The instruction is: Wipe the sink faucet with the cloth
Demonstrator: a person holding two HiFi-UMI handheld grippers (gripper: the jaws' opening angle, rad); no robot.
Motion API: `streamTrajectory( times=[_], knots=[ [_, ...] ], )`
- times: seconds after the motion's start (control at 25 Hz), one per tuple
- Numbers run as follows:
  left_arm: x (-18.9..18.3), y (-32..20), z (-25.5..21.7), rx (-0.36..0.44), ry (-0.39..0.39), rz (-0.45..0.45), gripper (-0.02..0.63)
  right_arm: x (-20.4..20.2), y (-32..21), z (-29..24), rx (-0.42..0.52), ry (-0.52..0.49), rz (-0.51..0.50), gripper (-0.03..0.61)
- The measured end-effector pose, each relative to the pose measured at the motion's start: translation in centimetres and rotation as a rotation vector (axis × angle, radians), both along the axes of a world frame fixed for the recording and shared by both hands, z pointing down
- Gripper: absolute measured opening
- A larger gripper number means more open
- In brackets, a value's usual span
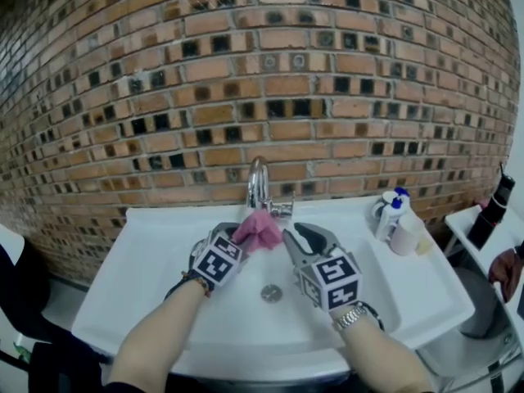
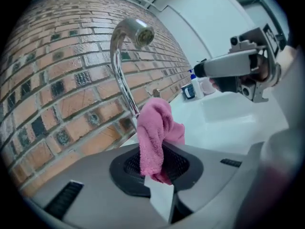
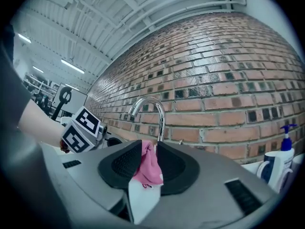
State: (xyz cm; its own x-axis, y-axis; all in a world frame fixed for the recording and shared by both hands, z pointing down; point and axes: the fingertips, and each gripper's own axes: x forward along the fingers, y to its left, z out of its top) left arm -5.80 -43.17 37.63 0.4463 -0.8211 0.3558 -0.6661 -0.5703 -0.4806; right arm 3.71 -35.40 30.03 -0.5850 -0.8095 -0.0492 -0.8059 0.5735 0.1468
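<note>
A chrome gooseneck faucet (image 1: 258, 180) (image 2: 121, 56) (image 3: 157, 113) rises at the back of the white sink (image 1: 155, 252). A bunched pink cloth (image 1: 258, 229) (image 2: 155, 132) hangs just in front of the faucet's base. My left gripper (image 1: 239, 236) (image 2: 157, 163) is shut on the cloth, which sticks up out of its pads. My right gripper (image 1: 288, 237) (image 3: 148, 152) (image 2: 199, 70) points at the faucet from the right, its tip close beside the cloth. Its jaws stand a narrow slit apart. Pink cloth (image 3: 148, 168) fills that slit, but whether the pads pinch it does not show.
A brick wall runs close behind the sink. The drain (image 1: 271, 293) lies in the basin below both grippers. Pump bottles (image 1: 391, 211) stand on the sink's right rim. Further right are a black bottle (image 1: 493, 213) on a white surface and a person's hand (image 1: 508, 273).
</note>
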Motion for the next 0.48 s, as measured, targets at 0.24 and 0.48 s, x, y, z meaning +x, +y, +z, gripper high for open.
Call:
streamTrajectory(
  times=[0.24,0.48],
  knots=[
    [-0.7,4.5,-2.2,0.029,0.055,0.012,0.055,-0.7,1.3,-0.9,-0.022,0.063,0.006,0.115],
    [-0.8,8.9,-4.7,0.063,0.098,0.023,0.055,-1.3,4.6,-2.3,-0.009,0.056,0.013,0.109]
  ],
)
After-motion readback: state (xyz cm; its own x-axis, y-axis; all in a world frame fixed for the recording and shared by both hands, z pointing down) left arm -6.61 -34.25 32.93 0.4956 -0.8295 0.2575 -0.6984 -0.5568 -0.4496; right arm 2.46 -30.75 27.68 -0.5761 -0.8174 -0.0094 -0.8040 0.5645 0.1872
